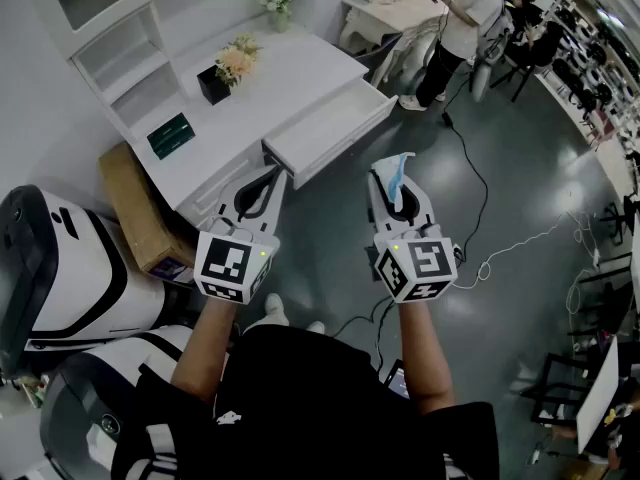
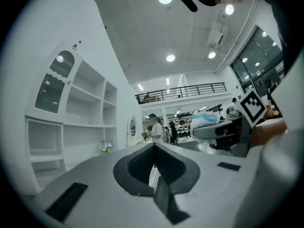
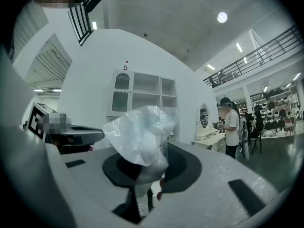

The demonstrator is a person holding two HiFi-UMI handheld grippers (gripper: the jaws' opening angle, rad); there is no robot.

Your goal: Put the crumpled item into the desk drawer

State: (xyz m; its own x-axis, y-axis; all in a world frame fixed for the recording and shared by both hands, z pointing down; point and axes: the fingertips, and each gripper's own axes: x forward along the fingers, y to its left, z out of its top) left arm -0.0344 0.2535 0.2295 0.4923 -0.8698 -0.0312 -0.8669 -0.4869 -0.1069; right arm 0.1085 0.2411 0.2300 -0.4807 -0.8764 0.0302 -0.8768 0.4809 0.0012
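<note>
Left forearm (image 1: 205,346) and right forearm (image 1: 428,353) reach forward side by side. The left gripper (image 1: 268,181) and right gripper (image 1: 392,200) point away from the body. Left jaws look closed together with nothing between them. Right jaws are clamped on the crumpled item (image 1: 397,171), which sticks out past the tips.

1. Counter (image 1: 300,68) and its drawer (image 1: 335,128) — plain white.
2. Crumpled item (image 1: 398,173): white with a pale blue edge; filmy whitish in the right gripper view.
3. Left gripper (image 1: 268,180) and right gripper (image 1: 392,190): grey bodies, dark jaws, cubes patterned in black-and-white squares.
4. Floor (image 1: 500,148): dark grey-green; cable (image 1: 520,243) white.
5. Flowers (image 1: 238,58) — peach and yellow; pot (image 1: 212,85) black.
6. Small box (image 1: 172,134): dark green.
7. Cardboard box (image 1: 140,208): brown.
8. Shirt (image 1: 300,388): black.
</note>
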